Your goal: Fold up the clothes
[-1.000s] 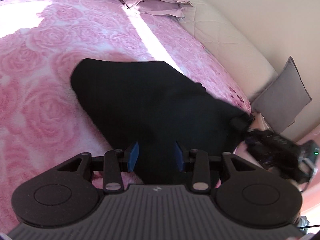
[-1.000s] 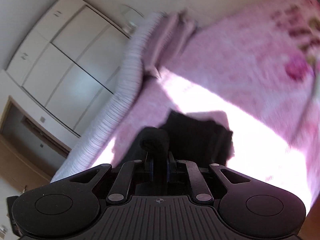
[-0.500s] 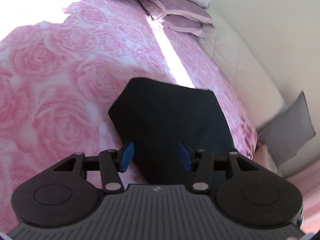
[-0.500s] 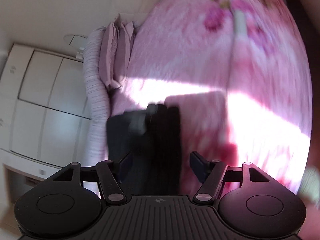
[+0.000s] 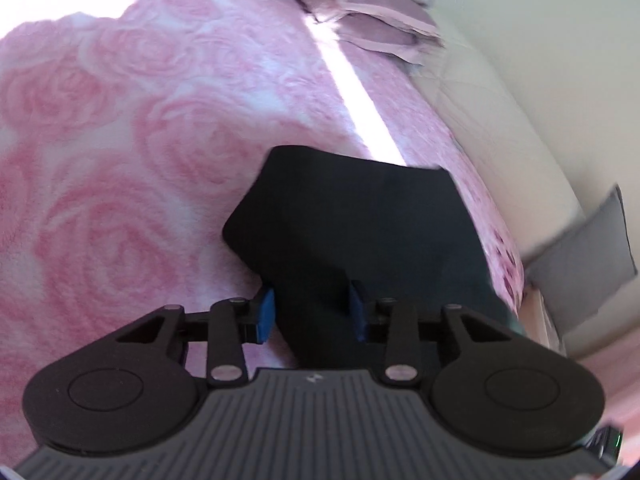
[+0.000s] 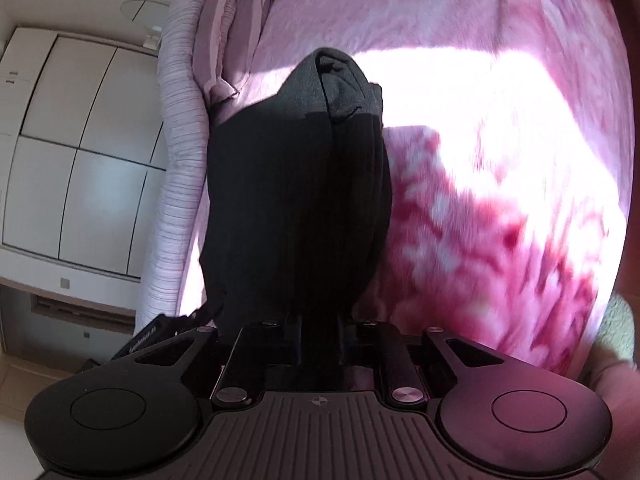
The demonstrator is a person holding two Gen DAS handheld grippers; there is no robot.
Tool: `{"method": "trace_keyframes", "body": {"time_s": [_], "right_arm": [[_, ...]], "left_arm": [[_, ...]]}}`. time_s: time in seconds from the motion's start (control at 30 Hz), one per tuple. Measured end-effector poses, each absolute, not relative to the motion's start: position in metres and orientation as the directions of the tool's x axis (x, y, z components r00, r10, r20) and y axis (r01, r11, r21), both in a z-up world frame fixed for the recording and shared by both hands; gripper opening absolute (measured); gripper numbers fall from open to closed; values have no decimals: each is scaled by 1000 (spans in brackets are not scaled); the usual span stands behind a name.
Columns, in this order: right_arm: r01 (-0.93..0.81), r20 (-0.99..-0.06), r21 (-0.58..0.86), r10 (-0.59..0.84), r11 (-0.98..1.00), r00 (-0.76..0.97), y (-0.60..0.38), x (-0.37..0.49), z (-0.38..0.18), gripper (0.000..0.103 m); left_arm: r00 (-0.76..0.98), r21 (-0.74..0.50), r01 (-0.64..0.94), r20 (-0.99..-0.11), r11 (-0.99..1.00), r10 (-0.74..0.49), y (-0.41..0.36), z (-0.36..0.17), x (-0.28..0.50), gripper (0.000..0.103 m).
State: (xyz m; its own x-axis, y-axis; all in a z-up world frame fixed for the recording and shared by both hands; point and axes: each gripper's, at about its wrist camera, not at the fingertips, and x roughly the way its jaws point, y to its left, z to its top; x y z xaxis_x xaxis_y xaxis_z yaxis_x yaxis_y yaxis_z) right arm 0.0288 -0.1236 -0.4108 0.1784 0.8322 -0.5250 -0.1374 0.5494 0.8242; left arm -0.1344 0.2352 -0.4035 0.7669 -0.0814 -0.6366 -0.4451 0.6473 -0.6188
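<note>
A folded black garment (image 5: pixel 352 220) lies on the pink rose-patterned bed cover (image 5: pixel 120 184). My left gripper (image 5: pixel 311 309) is open, its blue pads either side of the garment's near end. In the right wrist view the same black garment (image 6: pixel 296 184) runs away from me in a thick folded stack, its far end in sunlight. My right gripper (image 6: pixel 320 344) has its fingers close together on the garment's near edge, which fills the narrow gap between them.
Pink pillows (image 5: pixel 384 32) and a striped duvet (image 6: pixel 180 120) lie at the head of the bed. A grey cushion (image 5: pixel 580 256) leans against the wall beside the bed. White wardrobe doors (image 6: pixel 72 152) stand beyond the bed.
The garment has gone from spread out to a compact folded stack. My right gripper let go, opened wide, then closed on the stack's near edge. My left gripper stayed open over the cloth.
</note>
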Motion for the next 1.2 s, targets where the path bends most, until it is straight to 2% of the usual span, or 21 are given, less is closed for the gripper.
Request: {"method": "trace_keyframes", "body": {"time_s": [0.13, 0.23, 0.37, 0.4, 0.47, 0.57, 0.67, 0.93, 1.03, 1.07, 1.1, 1.13, 1.2], "right_arm": [[-189, -554, 775, 793, 603, 255, -147, 68, -397, 14], [-206, -573, 747, 769, 632, 284, -166, 108, -398, 14], [-234, -593, 739, 774, 632, 220, -164, 139, -404, 19], [-251, -598, 732, 774, 633, 209, -163, 140, -402, 21], [-312, -606, 700, 766, 642, 215, -165, 136, -392, 32], [-354, -581, 676, 763, 646, 284, -173, 140, -376, 36], [-370, -548, 674, 768, 640, 332, -174, 161, -363, 38], [-382, -543, 700, 797, 603, 263, -133, 209, -364, 39], [-372, -561, 703, 794, 607, 235, -116, 221, -372, 39], [-374, -568, 697, 789, 612, 233, -111, 224, -375, 37], [-393, -566, 684, 787, 614, 245, -106, 225, -377, 28], [-424, -564, 661, 783, 619, 262, -102, 224, -377, 9], [-486, -537, 636, 796, 600, 280, -99, 218, -372, 7]], "left_arm": [[757, -681, -348, -609, 644, -235, 204, -405, -140, 32], [724, -670, -275, -616, 689, -310, 170, -406, -137, 30], [682, -639, -193, -633, 745, -367, 147, -397, -135, 30], [686, -629, -174, -630, 758, -365, 150, -389, -136, 30], [712, -602, -146, -615, 785, -339, 162, -368, -137, 30], [776, -535, -174, -591, 827, -219, 187, -336, -127, 40], [803, -475, -211, -583, 854, -126, 205, -322, -88, 44], [763, -460, -251, -635, 852, -119, 231, -352, 13, 48], [776, -512, -236, -610, 826, -157, 232, -367, 26, 33], [782, -525, -232, -602, 819, -164, 233, -372, 29, 18], [787, -538, -228, -593, 811, -172, 234, -376, 31, 9], [805, -548, -220, -569, 807, -167, 236, -377, 27, 8], [844, -567, -201, -515, 799, -152, 240, -378, 15, 6]]}}
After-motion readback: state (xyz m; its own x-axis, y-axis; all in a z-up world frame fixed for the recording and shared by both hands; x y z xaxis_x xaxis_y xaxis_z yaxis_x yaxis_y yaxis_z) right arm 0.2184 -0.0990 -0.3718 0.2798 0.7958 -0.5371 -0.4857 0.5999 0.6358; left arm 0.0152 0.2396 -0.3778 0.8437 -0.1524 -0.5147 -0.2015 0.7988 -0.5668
